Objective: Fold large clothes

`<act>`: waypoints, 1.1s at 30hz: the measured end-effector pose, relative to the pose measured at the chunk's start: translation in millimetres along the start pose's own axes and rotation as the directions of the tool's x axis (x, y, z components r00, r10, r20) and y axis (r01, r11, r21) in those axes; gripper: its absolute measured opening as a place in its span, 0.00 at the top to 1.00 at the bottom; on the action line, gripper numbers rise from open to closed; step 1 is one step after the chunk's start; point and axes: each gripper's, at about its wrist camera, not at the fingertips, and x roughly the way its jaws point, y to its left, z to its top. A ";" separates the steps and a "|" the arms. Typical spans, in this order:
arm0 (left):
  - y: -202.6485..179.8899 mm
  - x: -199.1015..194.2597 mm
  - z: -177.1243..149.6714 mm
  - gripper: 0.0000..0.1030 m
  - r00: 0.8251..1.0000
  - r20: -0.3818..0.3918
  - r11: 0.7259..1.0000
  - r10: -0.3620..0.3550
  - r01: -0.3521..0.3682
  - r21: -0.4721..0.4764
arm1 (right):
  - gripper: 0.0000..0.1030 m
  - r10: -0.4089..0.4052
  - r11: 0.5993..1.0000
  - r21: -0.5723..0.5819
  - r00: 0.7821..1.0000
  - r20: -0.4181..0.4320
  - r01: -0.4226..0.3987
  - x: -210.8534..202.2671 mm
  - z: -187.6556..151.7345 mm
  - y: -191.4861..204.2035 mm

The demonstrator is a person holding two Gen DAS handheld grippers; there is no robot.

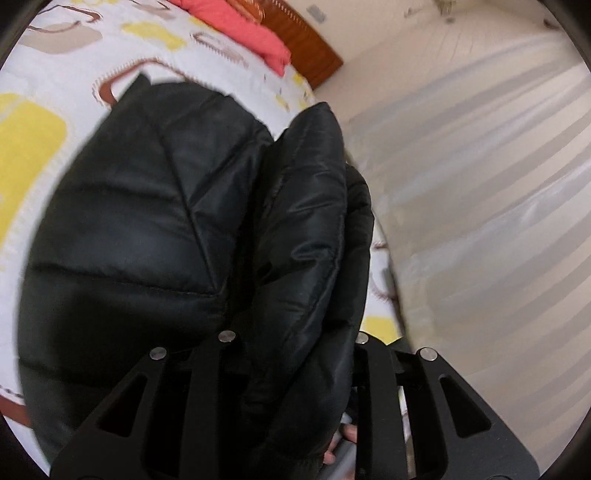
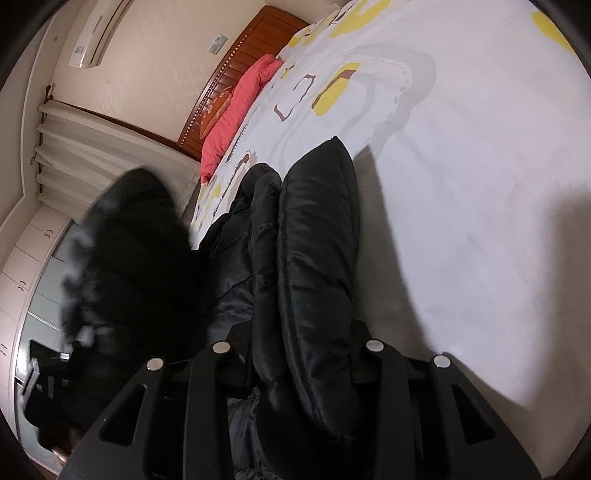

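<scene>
A black quilted puffer jacket [image 1: 155, 206] hangs lifted above the patterned bedspread. In the left wrist view a thick fold of it runs down between the black fingers, and my left gripper [image 1: 291, 343] is shut on that fold. In the right wrist view another padded roll of the jacket [image 2: 317, 236] passes between the fingers, with my right gripper [image 2: 295, 350] shut on it. A blurred black bulk [image 2: 136, 258] at the left of the right wrist view is more of the jacket with the other hand's tool. The pads themselves are hidden by fabric.
The bed [image 2: 480, 184] has a white cover with yellow and brown shapes, a red pillow [image 2: 236, 110] and a wooden headboard [image 2: 255, 48]. Pale curtains [image 1: 480, 184] hang beside the bed. Cabinets [image 2: 33, 240] and an air conditioner [image 2: 96, 33] line the wall.
</scene>
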 end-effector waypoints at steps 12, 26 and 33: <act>9.7 64.2 -13.2 0.78 0.998 -0.018 0.997 0.061 -0.060 0.044 | 0.70 0.018 1.000 0.019 1.000 0.020 -0.019 0.5 0.3 -8.1; -33.7 45.1 -18.8 0.30 0.999 -0.021 0.990 0.036 -0.033 0.134 | 0.54 -0.037 0.999 0.021 0.998 0.050 0.036 -21.9 0.9 6.9; -61.8 -16.6 -22.1 0.17 1.000 0.014 0.990 -0.024 0.022 0.141 | 0.45 -0.063 0.998 0.004 0.994 0.092 0.063 -47.7 -8.7 25.7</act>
